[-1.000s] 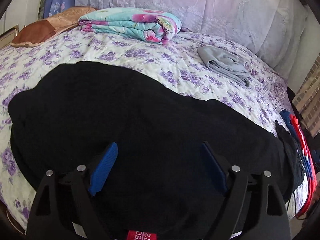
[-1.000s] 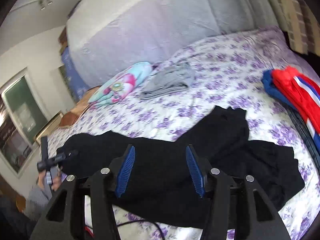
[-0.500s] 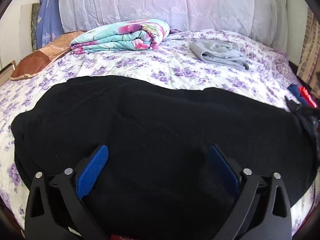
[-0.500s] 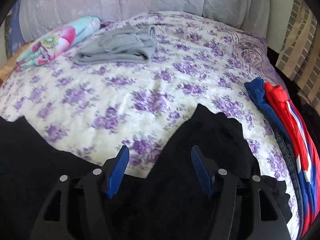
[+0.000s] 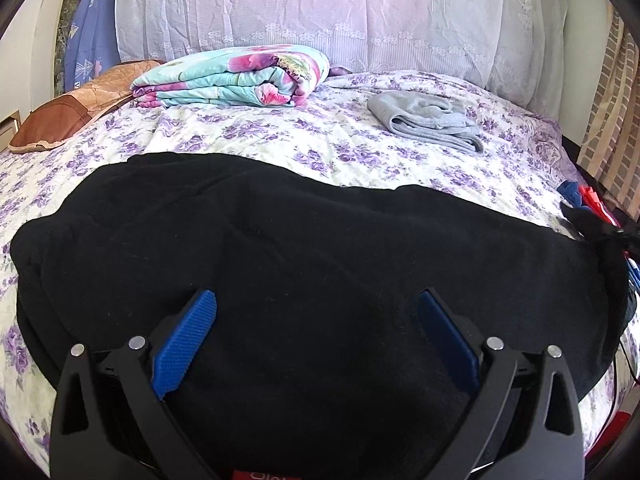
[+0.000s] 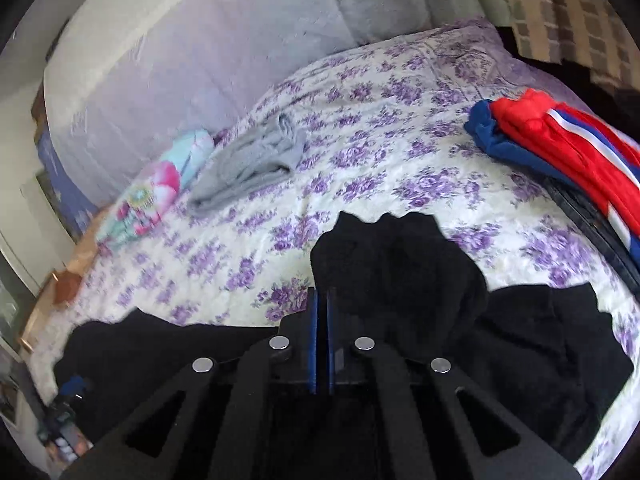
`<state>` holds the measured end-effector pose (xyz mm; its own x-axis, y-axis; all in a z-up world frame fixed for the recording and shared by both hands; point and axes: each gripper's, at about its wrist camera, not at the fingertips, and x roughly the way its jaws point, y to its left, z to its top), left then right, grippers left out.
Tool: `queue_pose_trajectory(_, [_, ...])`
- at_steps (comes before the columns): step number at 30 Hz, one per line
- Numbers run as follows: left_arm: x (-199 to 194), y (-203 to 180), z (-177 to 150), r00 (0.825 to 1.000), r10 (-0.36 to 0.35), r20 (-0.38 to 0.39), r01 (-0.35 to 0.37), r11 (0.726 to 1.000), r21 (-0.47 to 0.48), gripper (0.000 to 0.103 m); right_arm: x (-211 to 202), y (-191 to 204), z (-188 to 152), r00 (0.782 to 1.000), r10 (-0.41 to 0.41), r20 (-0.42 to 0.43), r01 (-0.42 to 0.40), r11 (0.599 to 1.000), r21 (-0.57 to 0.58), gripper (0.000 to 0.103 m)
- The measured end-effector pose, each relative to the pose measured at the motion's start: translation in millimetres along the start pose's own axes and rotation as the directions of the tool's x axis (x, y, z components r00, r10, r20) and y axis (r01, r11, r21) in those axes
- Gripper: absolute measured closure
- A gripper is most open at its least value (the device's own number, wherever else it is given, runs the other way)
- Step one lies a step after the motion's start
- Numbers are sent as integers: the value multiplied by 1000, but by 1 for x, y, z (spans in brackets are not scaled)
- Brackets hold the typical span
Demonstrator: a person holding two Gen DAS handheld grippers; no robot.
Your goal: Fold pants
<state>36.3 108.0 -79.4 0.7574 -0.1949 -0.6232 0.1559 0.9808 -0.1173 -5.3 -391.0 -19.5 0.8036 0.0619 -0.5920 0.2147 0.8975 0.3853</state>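
The right tongs (image 6: pixel 320 336) are pressed together at the bottom centre of the right wrist view, their blue pads almost touching. Black cloth rises just beyond and to the right of the tips. Whether any fabric is actually caught between the pads cannot be told, since only a thin sliver shows there. The left tongs (image 5: pixel 316 344) stand spread wide at the bottom of the left wrist view, holding nothing, with the black pants (image 5: pixel 320 264) lying under and ahead of them.

The pants stretch across the lower half of that view, mostly flat on the flowered bed (image 5: pixel 340 140). In the right wrist view one end is bunched up into a hump at the centre, with another dark flap spread at lower right.

Further out, a grey folded garment (image 5: pixel 428 120) sits at upper right of the left view and a folded floral blanket (image 5: pixel 236 80) at upper centre, with a brown pillow (image 5: pixel 68 112) at the left edge. A red and blue garment (image 6: pixel 560 144) lies at the upper right of the right view.

The risks, as I judge them: if the right tongs hold only a thin edge or nothing, the cloth could slip out on lifting and the fold would collapse. The bunched end could also drag crooked, leaving the legs misaligned. With the left tongs unanchored, the whole garment may slide across the bed instead of folding.
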Motion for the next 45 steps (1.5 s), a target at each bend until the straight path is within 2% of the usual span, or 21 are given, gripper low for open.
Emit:
queue_pose_trajectory(3, [1,-2,0,1000,14,-7,-14,1000,6,5,-54,-50,-17,996,14,86,-29,984,175,100])
queue_pose_trajectory(5, [3,-3,0,1000,24,-12,-24,1000,12,5,-70,-87,-42,999,-7,48,-7,955,296,99])
queue_pose_trajectory(7, [4,-5,1,999,37,-17,-36,999,19,5,-74,-110,-63,1000,-18,-1,17,923,383,92])
queue_pose_trajectory(8, [4,-5,1,999,42,-20,-42,999,21,5,-75,-120,-71,1000,-7,4,4,904,427,92])
queue_pose_trajectory(10, [5,-7,1,998,55,-24,-54,998,27,5,-75,-125,-71,1000,19,25,-28,896,444,83])
queue_pose_trajectory(12, [5,-8,1,997,65,-27,-64,997,32,5,-75,-112,-64,999,-12,40,-4,929,370,73])
queue_pose_trajectory(15, [5,-8,0,997,72,-27,-71,997,31,5,-84,-78,-58,984,-160,75,148,978,144,64])
queue_pose_trajectory(17, [5,-8,0,997,73,-28,-73,997,31,5,-88,-54,-59,957,-269,113,276,960,-51,62])
queue_pose_trajectory(20, [5,-9,1,996,80,-30,-79,996,35,5,-86,-23,-68,928,-332,172,369,886,-282,62])
queue_pose_trajectory(24, [5,-8,1,996,79,-29,-78,996,35,5,-74,5,-78,935,-312,170,355,824,-441,62])
queue_pose_trajectory(26, [5,-9,1,996,79,-29,-78,996,35,5,-69,20,-86,930,-317,186,367,772,-520,62])
queue_pose_trajectory(29, [5,-9,1,996,79,-29,-78,996,35,5,-68,32,-93,896,-359,262,443,667,-599,61])
queue_pose_trajectory(35, [5,-9,1,997,78,-28,-77,996,33,5,-43,55,-106,904,-349,249,409,533,-741,61])
queue_pose_trajectory(37, [5,-9,0,997,78,-28,-77,996,34,5,-27,59,-110,890,-377,256,423,477,-770,63])
queue_pose_trajectory(38, [5,-9,0,996,79,-29,-78,996,35,5,-22,59,-108,886,-387,255,428,473,-770,63])
queue_pose_trajectory(39, [5,-9,0,996,79,-29,-78,996,35,5,-19,57,-106,884,-394,251,432,482,-763,66])
queue_pose_trajectory(40, [5,-9,0,996,79,-29,-78,996,35,5,-19,55,-101,886,-393,246,431,503,-749,80])
queue_pose_trajectory(41, [5,-9,1,996,80,-30,-79,996,35,5,-22,51,-94,887,-392,245,436,533,-725,86])
queue_pose_trajectory(42, [5,-9,0,996,81,-30,-80,996,36,5,-27,46,-85,888,-387,250,443,570,-692,97])
queue_pose_trajectory(43, [5,-9,1,996,82,-30,-81,996,36,5,-36,35,-72,893,-375,249,443,637,-631,103])
queue_pose_trajectory(45, [5,-10,1,996,82,-30,-81,996,36,5,-51,-2,-40,922,-333,197,387,807,-446,103])
